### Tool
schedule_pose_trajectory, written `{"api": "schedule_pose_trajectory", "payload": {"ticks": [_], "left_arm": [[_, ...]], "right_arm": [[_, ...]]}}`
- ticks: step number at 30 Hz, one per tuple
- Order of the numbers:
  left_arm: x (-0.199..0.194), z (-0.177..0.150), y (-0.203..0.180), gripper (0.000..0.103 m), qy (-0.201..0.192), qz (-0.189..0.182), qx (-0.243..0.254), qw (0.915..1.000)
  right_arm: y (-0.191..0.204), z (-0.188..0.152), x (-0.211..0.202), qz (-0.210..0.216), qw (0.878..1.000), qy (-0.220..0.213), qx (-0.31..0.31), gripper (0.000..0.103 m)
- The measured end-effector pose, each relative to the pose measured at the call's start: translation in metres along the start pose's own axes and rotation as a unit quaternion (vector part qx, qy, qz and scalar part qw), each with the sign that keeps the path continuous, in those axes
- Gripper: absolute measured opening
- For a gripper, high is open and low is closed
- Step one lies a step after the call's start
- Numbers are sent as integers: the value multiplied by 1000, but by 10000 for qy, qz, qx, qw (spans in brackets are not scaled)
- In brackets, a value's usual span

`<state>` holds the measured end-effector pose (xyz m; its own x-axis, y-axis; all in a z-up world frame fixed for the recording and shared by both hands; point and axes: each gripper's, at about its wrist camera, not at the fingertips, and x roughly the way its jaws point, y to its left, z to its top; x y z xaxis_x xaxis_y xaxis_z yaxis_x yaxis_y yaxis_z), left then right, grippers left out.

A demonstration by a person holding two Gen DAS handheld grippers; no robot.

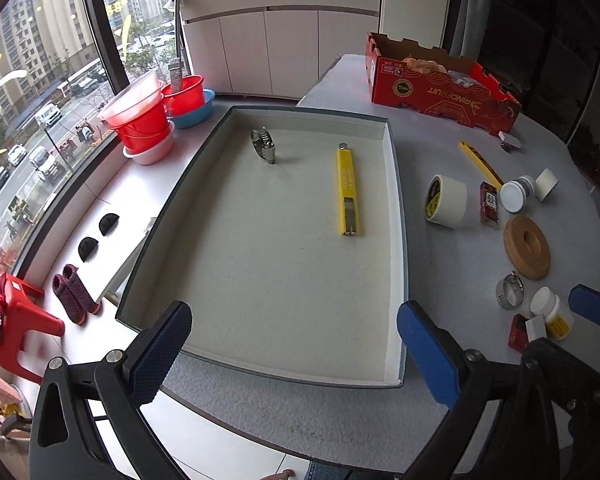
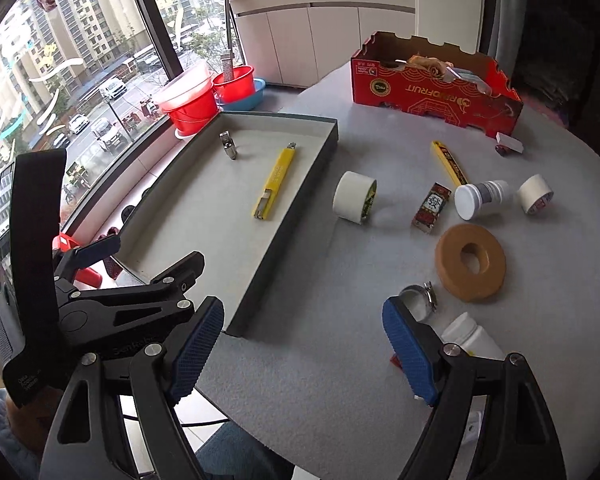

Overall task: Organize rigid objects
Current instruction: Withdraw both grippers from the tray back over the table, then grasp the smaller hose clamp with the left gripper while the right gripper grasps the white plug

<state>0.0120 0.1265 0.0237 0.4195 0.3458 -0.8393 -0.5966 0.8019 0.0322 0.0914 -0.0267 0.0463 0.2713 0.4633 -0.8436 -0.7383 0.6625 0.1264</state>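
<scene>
Hovering over the near edge of the shallow grey tray (image 1: 396,184), the left tongs (image 1: 294,354) are gaping wide and gripping nothing. Inside the tray a yellow utility knife (image 1: 348,192) and a steel hose clamp (image 1: 263,145) are already lying on the grainy white liner, so the sorting is judged to be partly done. Right of the tray, on the felt-like grey desk (image 1: 440,152), a white tape roll (image 1: 446,201), a wooden ring (image 1: 527,247), a second hose clamp (image 1: 509,290) and a white plastic bottle (image 1: 551,312) are waiting.

Looking from the right wrist, the right tongs (image 2: 304,354) are also spread fully and carrying nothing, poised right of the tray. The second hose clamp (image 2: 419,301) is sitting just beside the right blue ribbed pad. The next move is probably calling for a short reach and a firm pinch on that thin, springy band, which may slip.
</scene>
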Motion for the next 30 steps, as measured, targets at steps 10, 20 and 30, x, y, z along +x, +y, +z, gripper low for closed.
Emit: {"api": "schedule_pose_trajectory", "payload": {"ticks": [10, 20, 30], "left_arm": [[9, -12, -119, 103, 108, -442, 1080, 9931], [53, 5, -170, 103, 237, -439, 1443, 9883], [80, 9, -170, 103, 423, -474, 1371, 9885]], "right_arm": [[-125, -86, -28, -593, 9858, 44, 1570, 83], [-167, -125, -31, -513, 9731, 190, 2238, 83], [-146, -117, -9, -427, 9838, 280, 1717, 83]]}}
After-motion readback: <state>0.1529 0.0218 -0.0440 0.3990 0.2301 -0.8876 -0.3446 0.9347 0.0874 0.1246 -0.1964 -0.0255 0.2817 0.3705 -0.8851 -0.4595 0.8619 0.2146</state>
